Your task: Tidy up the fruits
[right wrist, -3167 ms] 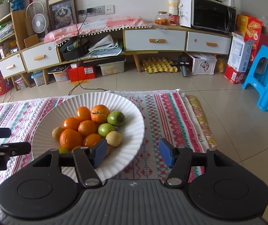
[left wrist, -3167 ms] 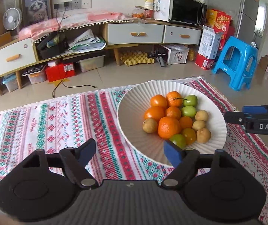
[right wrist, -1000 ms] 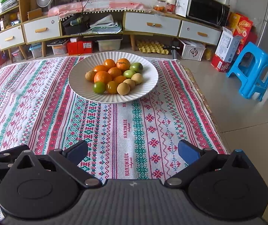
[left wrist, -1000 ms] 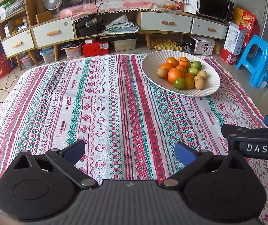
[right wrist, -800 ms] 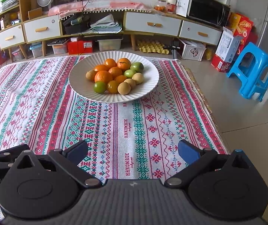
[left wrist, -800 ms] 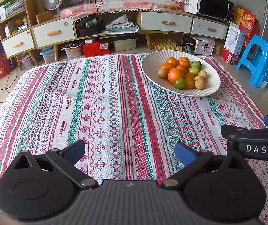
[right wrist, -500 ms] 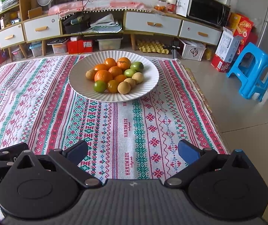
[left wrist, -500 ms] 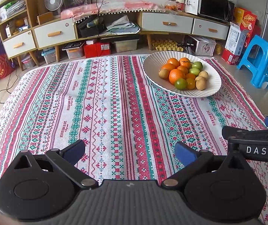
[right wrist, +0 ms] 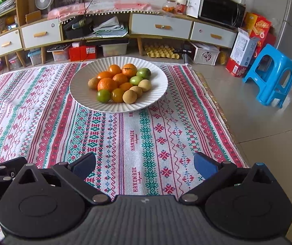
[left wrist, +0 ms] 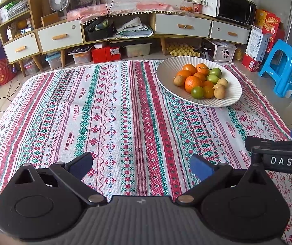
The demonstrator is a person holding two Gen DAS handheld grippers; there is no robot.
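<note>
A white ribbed plate (left wrist: pixel 233 85) (right wrist: pixel 158 89) sits at the far right of the patterned tablecloth (left wrist: pixel 109 112) (right wrist: pixel 146 134). It holds several oranges (left wrist: pixel 193 83) (right wrist: pixel 107 84), green fruits (left wrist: pixel 197 92) (right wrist: pixel 103 96) and small tan fruits (left wrist: pixel 219 92) (right wrist: pixel 129 98). My left gripper (left wrist: pixel 142 165) is open and empty, hovering over the near part of the cloth. My right gripper (right wrist: pixel 145 164) is open and empty, also near the front, well short of the plate. The right gripper shows at the right edge of the left wrist view (left wrist: pixel 276 155).
A long sideboard with drawers (left wrist: pixel 182 27) stands behind the table, with boxes and bins on the floor below. A blue plastic stool (right wrist: pixel 270 75) stands on the floor to the right. The table's right edge (right wrist: pixel 227 130) drops to the tiled floor.
Since 3.2 s ago both grippers have pulled back from the plate to the near side of the table. Over the last second they barely shift; both stay open and empty.
</note>
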